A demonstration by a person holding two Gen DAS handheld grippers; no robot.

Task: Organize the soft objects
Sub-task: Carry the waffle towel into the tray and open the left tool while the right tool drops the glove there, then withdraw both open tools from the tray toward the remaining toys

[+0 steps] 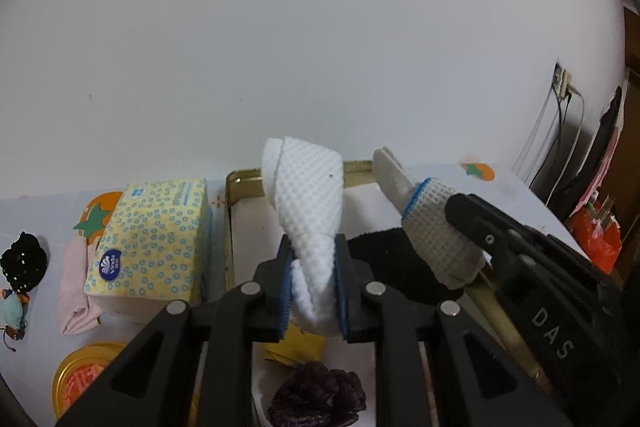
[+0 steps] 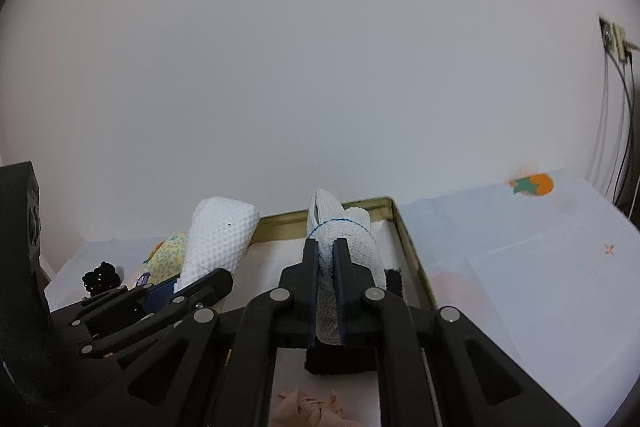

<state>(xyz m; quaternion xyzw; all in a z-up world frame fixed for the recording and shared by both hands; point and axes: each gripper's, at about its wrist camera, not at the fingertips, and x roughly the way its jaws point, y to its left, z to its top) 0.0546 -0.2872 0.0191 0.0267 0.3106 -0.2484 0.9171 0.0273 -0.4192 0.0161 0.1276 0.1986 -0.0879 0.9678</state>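
My left gripper (image 1: 313,283) is shut on a white waffle-textured cloth (image 1: 310,203), held upright above the gold-rimmed tray (image 1: 236,183). The same cloth (image 2: 218,239) shows at the left of the right wrist view. My right gripper (image 2: 328,291) is shut on a grey-white knit glove with blue stitching (image 2: 344,235), also over the tray (image 2: 394,223). In the left wrist view the glove (image 1: 432,223) and right gripper body sit to the right. A black cloth (image 1: 392,255) lies in the tray beneath.
A yellow tissue pack (image 1: 152,239) and folded pink cloth (image 1: 74,287) lie left of the tray. A black scrunchie (image 1: 22,261), purple scrunchie (image 1: 320,399), yellow tin (image 1: 80,375) and pink fabric (image 2: 308,407) are nearby. A wall stands right behind the table.
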